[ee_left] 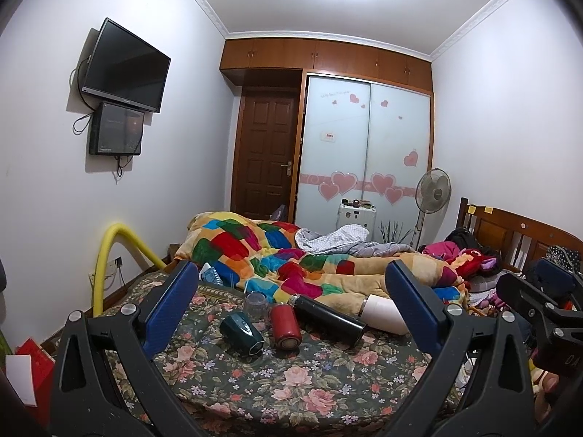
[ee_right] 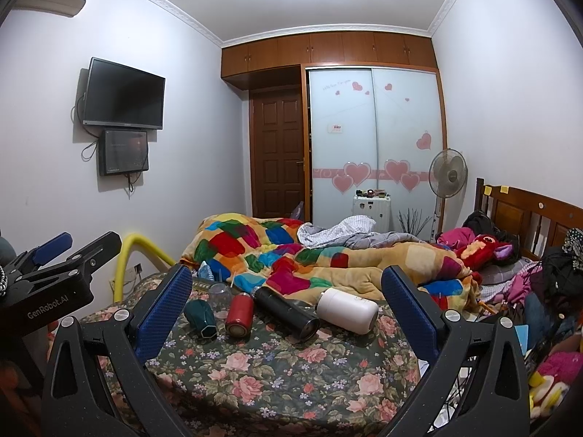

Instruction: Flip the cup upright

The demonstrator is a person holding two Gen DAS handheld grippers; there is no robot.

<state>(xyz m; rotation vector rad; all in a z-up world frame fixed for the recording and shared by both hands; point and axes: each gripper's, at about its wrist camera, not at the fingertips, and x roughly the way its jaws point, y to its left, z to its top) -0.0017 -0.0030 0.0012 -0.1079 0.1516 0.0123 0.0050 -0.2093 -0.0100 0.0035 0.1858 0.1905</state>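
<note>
Near the lower middle of both views, five drinking vessels lie or stand in a loose row on the floral bedspread [ee_left: 291, 375]. One dark green cup [ee_left: 241, 331] lies on its side at the left end of the row, its hexagonal base turned toward the camera. Just behind it stands one clear glass [ee_left: 256, 304], and whether it is upright or inverted cannot be told. To the right lie one red flask [ee_left: 286, 326], one long black flask [ee_left: 328, 315] and one white tumbler [ee_left: 382, 313], all on their sides and close together; the black flask rests across between the red and the white one.

Both grippers hover above the bedspread, touching nothing. The left gripper [ee_left: 291, 309] has its jaws spread wide, the whole row showing between its blue fingers [ee_left: 171, 309]. The right gripper [ee_right: 286, 313] is likewise spread wide and empty.

Behind the row, in the middle of the frame, one rumpled patchwork blanket [ee_left: 291, 255] fills the bed. Farther back are one wardrobe [ee_left: 368, 145] with pink hearts, one brown door [ee_left: 267, 153], one standing fan [ee_left: 433, 189], and one wall television [ee_left: 125, 65] at upper left.
</note>
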